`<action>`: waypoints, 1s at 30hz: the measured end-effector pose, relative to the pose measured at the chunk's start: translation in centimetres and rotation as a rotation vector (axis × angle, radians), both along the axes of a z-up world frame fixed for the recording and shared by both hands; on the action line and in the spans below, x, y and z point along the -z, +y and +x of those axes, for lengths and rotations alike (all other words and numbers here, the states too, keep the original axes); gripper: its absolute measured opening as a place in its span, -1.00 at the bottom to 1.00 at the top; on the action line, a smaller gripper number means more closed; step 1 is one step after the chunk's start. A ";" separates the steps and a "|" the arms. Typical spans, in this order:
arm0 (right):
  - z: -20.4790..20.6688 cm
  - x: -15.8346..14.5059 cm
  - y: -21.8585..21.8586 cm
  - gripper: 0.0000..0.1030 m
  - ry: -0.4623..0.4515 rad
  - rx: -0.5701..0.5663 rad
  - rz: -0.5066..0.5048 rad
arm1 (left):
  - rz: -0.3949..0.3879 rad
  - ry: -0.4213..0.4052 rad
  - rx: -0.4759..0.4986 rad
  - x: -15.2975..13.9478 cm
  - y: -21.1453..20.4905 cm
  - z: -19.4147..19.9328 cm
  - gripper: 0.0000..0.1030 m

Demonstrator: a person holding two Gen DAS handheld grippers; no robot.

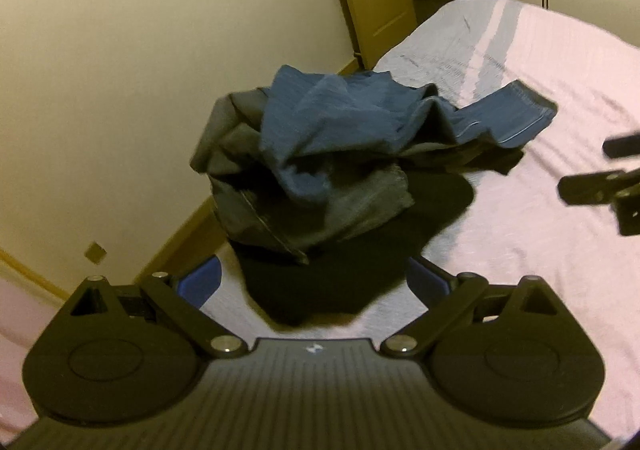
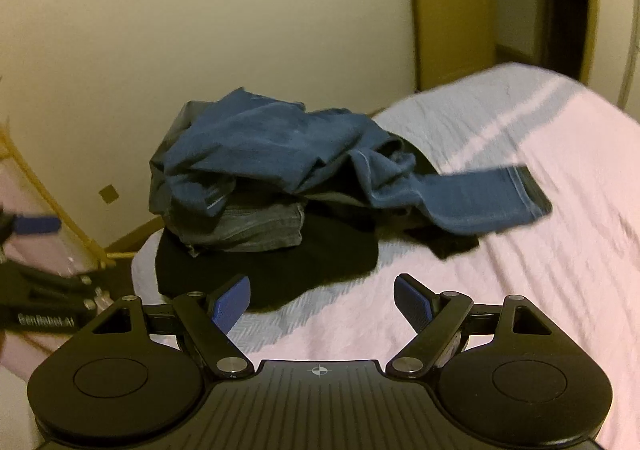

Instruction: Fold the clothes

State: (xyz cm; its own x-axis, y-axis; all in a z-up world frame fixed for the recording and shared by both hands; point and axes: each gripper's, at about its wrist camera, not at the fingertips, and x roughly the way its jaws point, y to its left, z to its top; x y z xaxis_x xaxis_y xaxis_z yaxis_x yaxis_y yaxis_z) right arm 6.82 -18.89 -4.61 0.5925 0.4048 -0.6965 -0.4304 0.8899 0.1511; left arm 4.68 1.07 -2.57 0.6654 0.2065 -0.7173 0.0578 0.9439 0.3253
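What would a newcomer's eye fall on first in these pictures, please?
A rumpled heap of clothes near the corner of the pink bed, blue jeans on top, one leg trailing right. Both grippers, left and right, are open and empty in front of it.

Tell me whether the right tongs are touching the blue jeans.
Apart. The right wrist view shows the open right tongs short of the pile, with bedsheet between them and the blue jeans.

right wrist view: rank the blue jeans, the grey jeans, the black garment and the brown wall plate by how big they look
1. blue jeans, spread across the top of the pile
2. black garment at the bottom, partly covered, so its true extent is hidden
3. grey jeans, mostly buried
4. brown wall plate, smallest, though farther away
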 end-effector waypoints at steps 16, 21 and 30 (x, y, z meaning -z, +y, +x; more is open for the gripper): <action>14.3 10.0 10.2 0.59 -0.194 -0.317 -0.588 | 0.050 -0.015 0.315 5.4 5.4 13.4 0.42; 17.9 12.9 12.0 0.51 -0.236 -0.387 -0.725 | 0.058 0.000 0.349 6.6 5.9 14.9 -0.32; 21.6 11.6 11.1 -0.97 -0.246 -0.332 -0.685 | -0.030 -0.129 0.409 3.8 5.7 14.3 -0.81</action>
State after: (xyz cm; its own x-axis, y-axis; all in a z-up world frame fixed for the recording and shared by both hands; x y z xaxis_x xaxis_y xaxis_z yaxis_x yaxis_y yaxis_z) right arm 28.39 -7.76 -16.23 0.6849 0.1162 -0.7193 -0.6389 0.5703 -0.5163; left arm 18.97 6.72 -6.38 0.7728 -0.1123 -0.6246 0.3895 0.8610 0.3271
